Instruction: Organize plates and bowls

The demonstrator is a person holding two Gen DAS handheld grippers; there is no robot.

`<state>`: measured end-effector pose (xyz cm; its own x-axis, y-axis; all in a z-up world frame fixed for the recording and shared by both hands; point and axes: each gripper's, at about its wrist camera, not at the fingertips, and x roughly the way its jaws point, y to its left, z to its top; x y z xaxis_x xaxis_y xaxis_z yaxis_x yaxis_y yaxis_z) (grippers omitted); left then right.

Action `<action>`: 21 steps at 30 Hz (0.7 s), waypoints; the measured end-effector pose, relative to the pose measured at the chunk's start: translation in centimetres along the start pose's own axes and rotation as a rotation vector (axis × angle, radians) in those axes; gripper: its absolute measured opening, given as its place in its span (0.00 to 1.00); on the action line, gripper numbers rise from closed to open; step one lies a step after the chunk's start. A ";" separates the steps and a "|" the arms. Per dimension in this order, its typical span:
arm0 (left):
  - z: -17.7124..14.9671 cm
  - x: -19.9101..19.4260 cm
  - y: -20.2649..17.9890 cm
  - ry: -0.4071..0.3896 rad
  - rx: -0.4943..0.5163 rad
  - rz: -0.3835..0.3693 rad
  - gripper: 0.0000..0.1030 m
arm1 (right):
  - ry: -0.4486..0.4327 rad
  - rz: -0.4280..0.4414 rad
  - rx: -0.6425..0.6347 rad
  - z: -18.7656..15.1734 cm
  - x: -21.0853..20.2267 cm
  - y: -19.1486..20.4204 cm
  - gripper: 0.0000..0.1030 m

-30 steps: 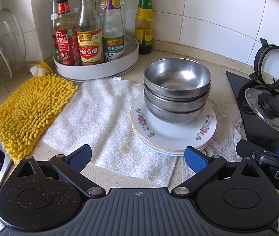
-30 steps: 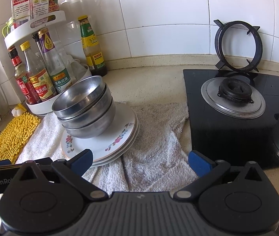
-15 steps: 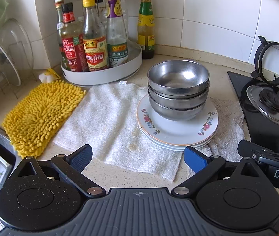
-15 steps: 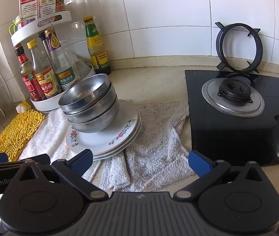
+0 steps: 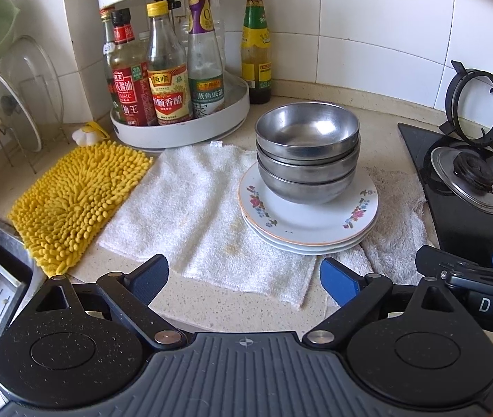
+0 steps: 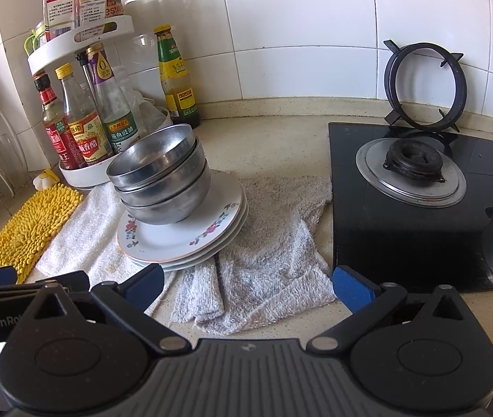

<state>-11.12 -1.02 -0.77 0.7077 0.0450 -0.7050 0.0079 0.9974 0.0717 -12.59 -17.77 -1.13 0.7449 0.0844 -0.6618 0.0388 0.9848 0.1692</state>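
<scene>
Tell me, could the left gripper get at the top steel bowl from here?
Probably yes: the left gripper is open with nothing between its jaws, which have just been closing, and only white towel lies before the top steel bowl.

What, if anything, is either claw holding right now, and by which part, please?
Nothing is held. The left claw and right claw are both open and empty, short of the steel bowls stacked on the plates.

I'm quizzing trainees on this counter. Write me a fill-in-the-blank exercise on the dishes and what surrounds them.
1. The stack of steel bowls counts ____ bowls.
2. The bowls stand on a stack of ____ plates.
3. Left of the white towel lies a ____ chenille mat.
4. The pan support ring leans against the ____.

Missing words: three; floral; yellow; wall
</scene>
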 end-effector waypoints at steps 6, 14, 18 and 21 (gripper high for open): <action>-0.2 -0.4 -0.6 -0.005 0.000 0.000 0.94 | -0.005 -0.006 -0.010 -0.1 -0.5 -0.4 1.00; -0.4 -0.2 -0.6 0.029 -0.016 -0.026 0.94 | 0.008 -0.019 -0.042 -0.1 -0.6 -0.3 1.00; -0.6 0.5 -0.2 0.082 -0.036 -0.059 0.94 | 0.028 -0.027 -0.055 -0.3 -0.2 -0.1 1.00; -0.6 1.0 -0.3 0.117 -0.029 -0.076 0.92 | 0.039 -0.032 -0.052 -0.4 0.1 -0.3 1.00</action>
<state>-10.79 -1.21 -1.91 0.6184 -0.0261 -0.7854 0.0366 0.9993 -0.0045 -12.83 -17.96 -1.54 0.7173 0.0578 -0.6943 0.0267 0.9935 0.1103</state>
